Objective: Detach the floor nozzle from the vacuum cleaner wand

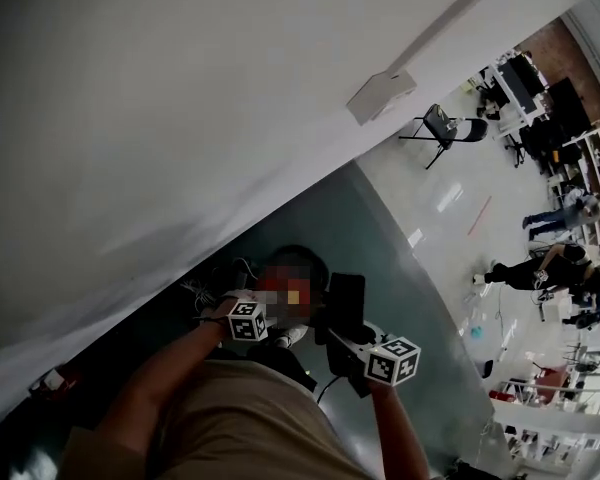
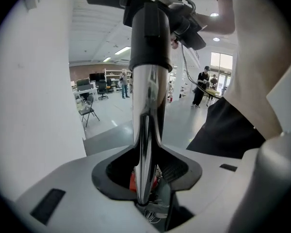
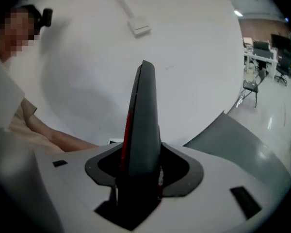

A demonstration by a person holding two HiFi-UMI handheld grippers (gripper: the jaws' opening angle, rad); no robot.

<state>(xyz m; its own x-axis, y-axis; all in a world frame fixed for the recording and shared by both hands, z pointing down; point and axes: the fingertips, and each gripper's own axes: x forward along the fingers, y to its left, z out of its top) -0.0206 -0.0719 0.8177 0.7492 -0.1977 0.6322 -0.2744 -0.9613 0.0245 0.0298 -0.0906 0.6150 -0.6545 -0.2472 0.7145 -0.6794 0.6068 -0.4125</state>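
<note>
The chrome vacuum wand rises from between the jaws of my left gripper, which is shut on it. The wand ends in a black collar. A dark flat floor nozzle with a red strip along one edge stands edge-on in my right gripper, whose jaws are set wide and shut on it. In the head view both marker cubes sit low in the middle: my left gripper and my right gripper, with the black nozzle between them. Where the wand meets the nozzle is hidden.
A white wall with a small wall box fills the upper left. A grey-green floor strip runs beside it. A folding chair, desks and people stand far off at the right. Cables lie near the wall.
</note>
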